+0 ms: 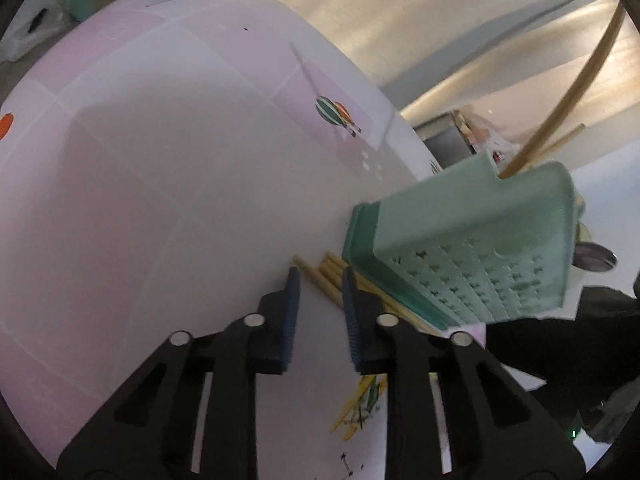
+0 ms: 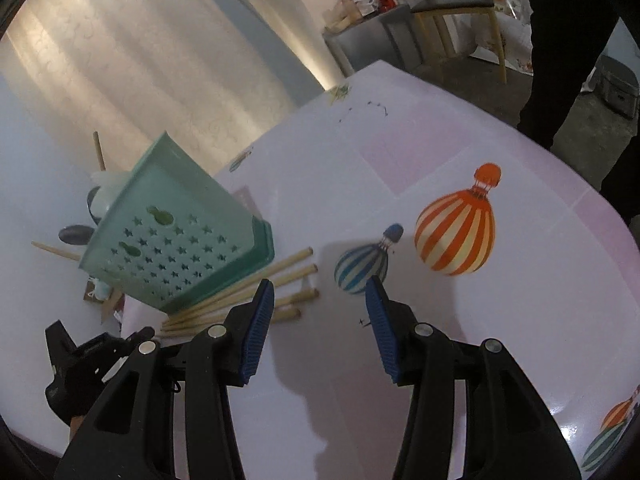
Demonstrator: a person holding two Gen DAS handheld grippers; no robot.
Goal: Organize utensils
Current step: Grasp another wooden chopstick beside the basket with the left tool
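Chopsticks [image 2: 256, 296] under tipped holder [image 2: 180, 232] (table [image 2: 440, 120]).

one holder [image 2: 176, 236], four loose chopsticks [image 2: 280, 268]

Dim indoor light is glowing warm on the curtain [image 2: 132, 60] beyond the table [image 2: 460, 128]; gripper shadows are falling soft ahead of the fingers. Fisheye bending is curving the edges, black vignette ringing both views. Motion blur is smearing the green basket [image 1: 472, 240]; glare is sheening the tabletop near right.
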